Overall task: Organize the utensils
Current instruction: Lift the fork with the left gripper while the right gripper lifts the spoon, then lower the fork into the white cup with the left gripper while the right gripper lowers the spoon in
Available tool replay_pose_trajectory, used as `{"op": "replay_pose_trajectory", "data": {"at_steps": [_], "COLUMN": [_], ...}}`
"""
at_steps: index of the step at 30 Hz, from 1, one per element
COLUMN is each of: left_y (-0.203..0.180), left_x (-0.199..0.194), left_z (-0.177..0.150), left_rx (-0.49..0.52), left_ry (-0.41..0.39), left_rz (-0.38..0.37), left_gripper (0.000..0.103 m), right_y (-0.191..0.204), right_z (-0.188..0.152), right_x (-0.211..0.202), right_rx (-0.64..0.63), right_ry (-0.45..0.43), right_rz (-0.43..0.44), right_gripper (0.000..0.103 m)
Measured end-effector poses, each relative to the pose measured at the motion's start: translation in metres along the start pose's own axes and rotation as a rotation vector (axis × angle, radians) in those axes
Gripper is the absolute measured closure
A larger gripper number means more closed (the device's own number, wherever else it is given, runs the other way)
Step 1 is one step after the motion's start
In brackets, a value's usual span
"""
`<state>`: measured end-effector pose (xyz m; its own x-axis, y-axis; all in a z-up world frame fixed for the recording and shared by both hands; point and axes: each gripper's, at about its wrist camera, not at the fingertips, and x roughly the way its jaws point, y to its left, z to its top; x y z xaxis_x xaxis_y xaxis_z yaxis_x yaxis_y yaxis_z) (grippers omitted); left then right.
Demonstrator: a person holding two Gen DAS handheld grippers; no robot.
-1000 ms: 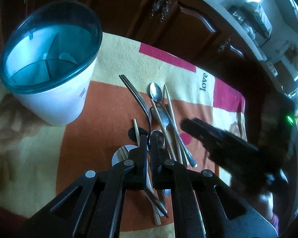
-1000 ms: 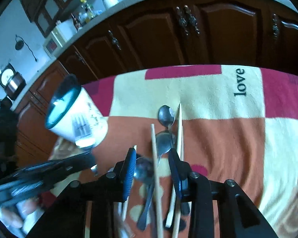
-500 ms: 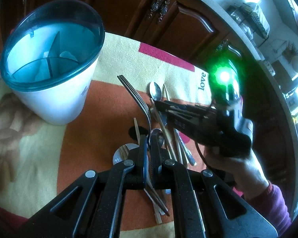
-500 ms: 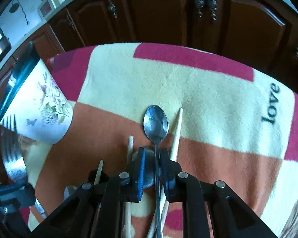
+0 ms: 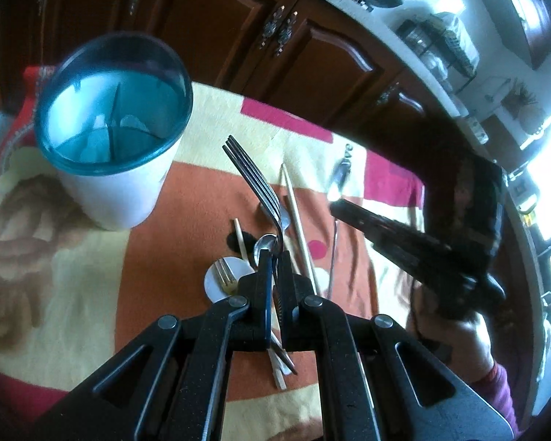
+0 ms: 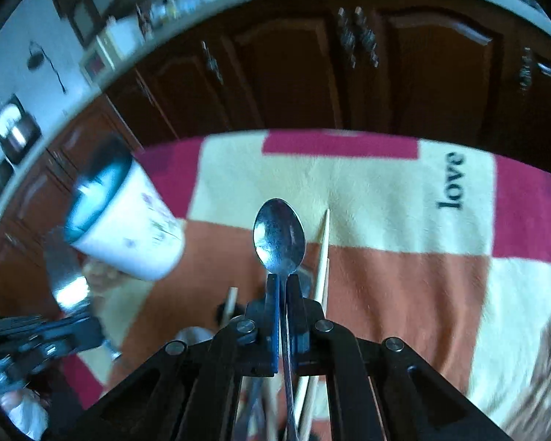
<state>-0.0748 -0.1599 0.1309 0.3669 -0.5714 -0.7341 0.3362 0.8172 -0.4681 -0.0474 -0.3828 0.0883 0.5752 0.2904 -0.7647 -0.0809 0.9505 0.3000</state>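
Note:
My left gripper [image 5: 274, 257] is shut on a metal fork [image 5: 255, 180], tines up and pointing away, above a pile of spoons [image 5: 266, 246] and wooden chopsticks [image 5: 297, 217] on the cloth. My right gripper [image 6: 283, 280] is shut on a metal spoon [image 6: 279, 237], bowl up, lifted above the cloth; it shows in the left wrist view [image 5: 404, 242] to the right, blurred. A white utensil holder [image 5: 114, 128] with a teal divided rim stands to the left, also in the right wrist view [image 6: 125, 228].
A checked orange, cream and pink cloth [image 6: 404, 264] covers the table. Dark wooden cabinets [image 6: 312, 73] stand behind it. A small fork [image 5: 224, 275] lies on a white disc near the pile. A chopstick [image 6: 323, 253] lies beside the raised spoon.
My right gripper closed on the spoon and lifted it off the pile. My left gripper raised the fork a little and stays shut on it.

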Motion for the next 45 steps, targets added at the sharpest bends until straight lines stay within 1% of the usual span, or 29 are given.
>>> {"op": "replay_pose_trajectory", "data": {"at_steps": [5, 8, 9, 14, 19, 23, 26, 29, 32, 36, 39, 41, 42, 45], "left_y": [-0.007, -0.008, -0.008, -0.005, 0.004, 0.015, 0.023, 0.033, 0.045, 0.065, 0.077, 0.081, 0.083, 0.091], "left_x": [-0.023, -0.036, -0.042, -0.062, -0.072, -0.086, -0.105, -0.125, -0.14, -0.139, -0.128, -0.119, -0.113, -0.096], "left_z": [-0.001, 0.001, 0.002, 0.005, 0.005, 0.015, 0.031, 0.053, 0.079, 0.107, 0.122, 0.127, 0.129, 0.132], "left_rx": [0.017, 0.019, 0.019, 0.017, 0.0, -0.017, -0.027, -0.023, -0.019, -0.027, -0.024, -0.009, 0.002, 0.018], "left_ry": [-0.034, -0.057, -0.069, -0.106, -0.122, -0.152, -0.198, -0.256, -0.321, -0.368, -0.384, -0.394, -0.401, -0.393], "left_rz": [-0.015, -0.017, -0.017, -0.013, -0.013, -0.01, -0.001, 0.028, 0.087, 0.167, 0.22, 0.256, 0.287, 0.33], "left_gripper": [0.102, 0.102, 0.102, 0.102, 0.102, 0.102, 0.102, 0.102, 0.102, 0.102, 0.102, 0.102, 0.102, 0.102], "right_y": [0.011, 0.027, 0.031, 0.046, 0.049, 0.059, 0.073, 0.089, 0.107, 0.139, 0.16, 0.171, 0.174, 0.177], "right_z": [-0.01, -0.016, -0.017, -0.018, -0.017, -0.014, -0.004, 0.013, 0.034, 0.067, 0.087, 0.099, 0.102, 0.109], "right_x": [-0.045, -0.067, -0.072, -0.087, -0.088, -0.094, -0.106, -0.117, -0.125, -0.126, -0.111, -0.093, -0.085, -0.052], "right_rx": [0.025, 0.031, 0.029, 0.012, 0.012, -0.008, -0.04, -0.071, -0.09, -0.125, -0.152, -0.163, -0.164, -0.163], "right_ry": [-0.113, -0.164, -0.176, -0.205, -0.198, -0.207, -0.228, -0.255, -0.286, -0.329, -0.341, -0.336, -0.331, -0.287], "right_rz": [0.028, 0.037, 0.039, 0.037, 0.032, 0.037, 0.06, 0.105, 0.155, 0.2, 0.213, 0.217, 0.216, 0.205], "right_gripper": [0.1, 0.1, 0.101, 0.102, 0.102, 0.102, 0.102, 0.102, 0.102, 0.102, 0.102, 0.102, 0.102, 0.102]}}
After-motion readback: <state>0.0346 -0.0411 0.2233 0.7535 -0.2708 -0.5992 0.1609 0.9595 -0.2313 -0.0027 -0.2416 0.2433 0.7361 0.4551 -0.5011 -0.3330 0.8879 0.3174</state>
